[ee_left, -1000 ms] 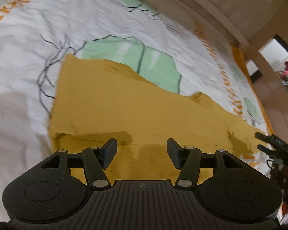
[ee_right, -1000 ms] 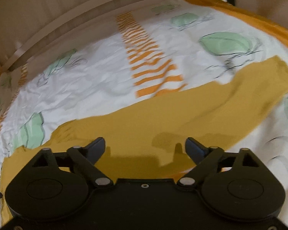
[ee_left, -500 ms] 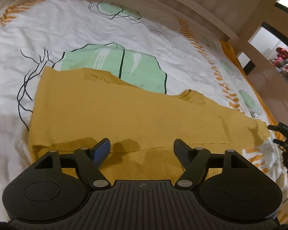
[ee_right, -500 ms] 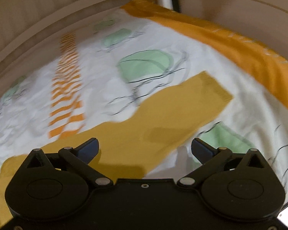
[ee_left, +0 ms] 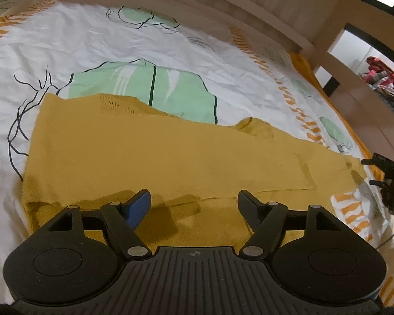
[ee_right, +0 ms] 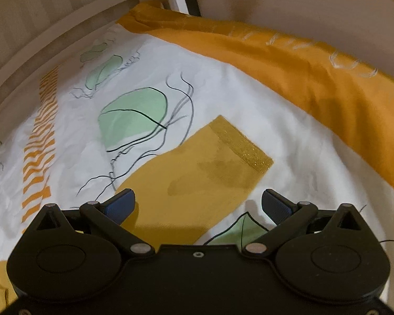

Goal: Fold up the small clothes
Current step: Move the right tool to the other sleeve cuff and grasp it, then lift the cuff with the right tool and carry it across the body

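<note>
White bedding (ee_left: 97, 39) printed with green leaves and orange stripes covers the bed I am working on, with a wooden bed frame (ee_left: 249, 8) along the far side and an orange blanket (ee_right: 315, 73) bunched at the edge in my right wrist view. On it lies a mustard-yellow knit garment (ee_left: 157, 152), spread flat, its long axis running across in front of me from my left hand toward my right.

My left gripper (ee_left: 194, 202) hangs over the garment's near edge, tilted down at the cloth. Its jaws have just been opening and now stand well apart, with nothing between the pads; the fabric lies below them, not pinched.

My right gripper (ee_right: 198, 202) points down over the narrow end of the garment, the leg or sleeve (ee_right: 197, 181) that finishes in a ribbed cuff (ee_right: 241, 147). That cuff lies ahead of the fingers and slightly right of centre. These jaws have also just been opening and are as wide as they go, holding nothing.

I judge the right hand the nearer one to the cuff end, so the coming fold would start there, bringing it back along the long axis toward my left.
</note>
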The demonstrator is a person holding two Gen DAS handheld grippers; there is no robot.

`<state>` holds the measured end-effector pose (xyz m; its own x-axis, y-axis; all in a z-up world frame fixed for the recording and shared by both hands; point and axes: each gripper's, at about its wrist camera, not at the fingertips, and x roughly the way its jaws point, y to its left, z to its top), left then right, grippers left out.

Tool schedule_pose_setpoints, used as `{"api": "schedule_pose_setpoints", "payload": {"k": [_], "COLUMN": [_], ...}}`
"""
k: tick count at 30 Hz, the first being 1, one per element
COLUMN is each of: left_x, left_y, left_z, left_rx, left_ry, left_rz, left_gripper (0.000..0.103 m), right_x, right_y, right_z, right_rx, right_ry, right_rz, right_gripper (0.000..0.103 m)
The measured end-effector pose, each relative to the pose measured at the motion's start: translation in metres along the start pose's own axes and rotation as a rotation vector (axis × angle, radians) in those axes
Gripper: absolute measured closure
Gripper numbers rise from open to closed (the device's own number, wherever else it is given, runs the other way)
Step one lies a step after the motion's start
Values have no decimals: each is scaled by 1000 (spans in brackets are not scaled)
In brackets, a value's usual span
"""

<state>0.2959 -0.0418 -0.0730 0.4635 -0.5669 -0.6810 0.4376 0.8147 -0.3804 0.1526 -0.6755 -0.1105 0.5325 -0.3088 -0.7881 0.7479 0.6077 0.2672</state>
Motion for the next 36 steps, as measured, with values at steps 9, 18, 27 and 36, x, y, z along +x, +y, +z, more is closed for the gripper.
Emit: {"api": "schedule_pose_setpoints", "payload": {"k": [9,18,27,36], "left_x": [4,4,-10,-33], "left_y": [5,5,5,12], "left_z": [-3,-3,9,26], "left_rx": [9,10,-13,-81], "left_ry": [2,9,-16,-42], "left_rz": [13,14,14,45], "left_gripper": [31,31,31,31], "right_x": [20,19,-25,-118], "right_y": [-19,-27,17,100], "right_z": [0,1,10,22], "right_rx": [111,165,-51,-190], "right_ry": [-13,-61,-87,-154], "right_rz": [31,75,5,173], "right_gripper": [0,40,84,84]}}
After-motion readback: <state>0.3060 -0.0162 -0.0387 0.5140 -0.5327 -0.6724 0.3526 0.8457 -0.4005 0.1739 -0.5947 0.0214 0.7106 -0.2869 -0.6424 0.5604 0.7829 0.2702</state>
